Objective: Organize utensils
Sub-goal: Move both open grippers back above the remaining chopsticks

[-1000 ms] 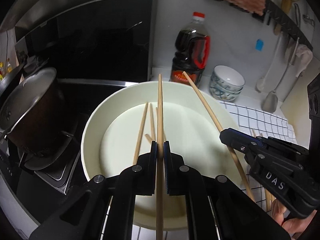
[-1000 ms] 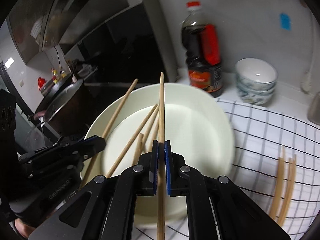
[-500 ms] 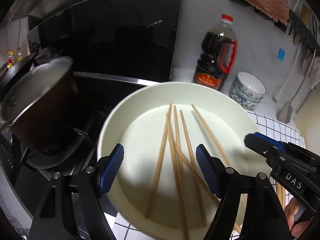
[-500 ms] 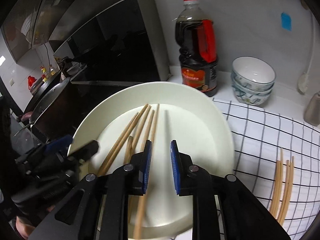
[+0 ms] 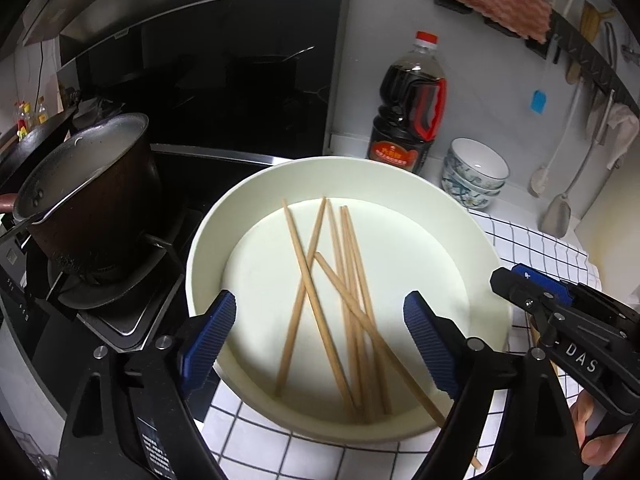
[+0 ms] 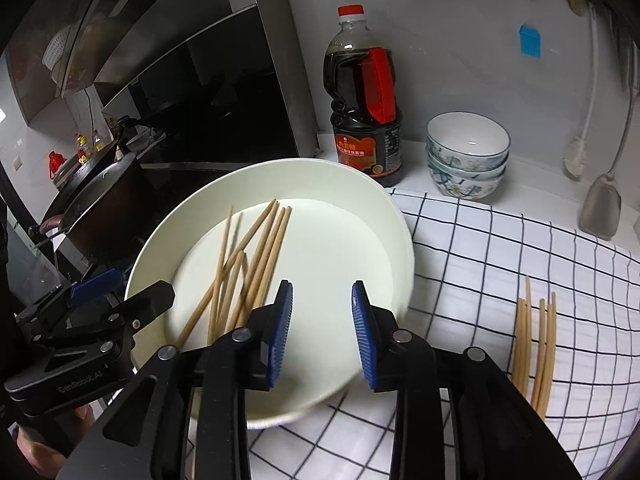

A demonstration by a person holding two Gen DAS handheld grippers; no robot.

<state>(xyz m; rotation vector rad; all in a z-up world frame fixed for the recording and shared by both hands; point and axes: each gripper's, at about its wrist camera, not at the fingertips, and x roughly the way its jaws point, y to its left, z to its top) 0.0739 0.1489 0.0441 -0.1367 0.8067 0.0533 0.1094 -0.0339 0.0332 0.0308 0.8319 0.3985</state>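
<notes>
chopsticks (image 5: 344, 304) loose in bowl (image 5: 208, 240) | left hand-held gripper (image 5: 320, 340) wide, right hand-held gripper (image 6: 322, 336) part-open, both empty

Right gripper's fingers (image 6: 362, 340) hide, perhaps blur, the plate (image 6: 400, 216) rim.

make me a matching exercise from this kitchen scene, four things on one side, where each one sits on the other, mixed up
Things:
1. loose chopsticks
2. bundled chopsticks
3. dark pot
4. patterned bowls

Places:
A. on the stove burner
B. stacked beside the soy sauce bottle
C. inside the cream dish
D. on the checked cloth, right of the dish

Pairs: 1-C, 2-D, 3-A, 4-B
</notes>
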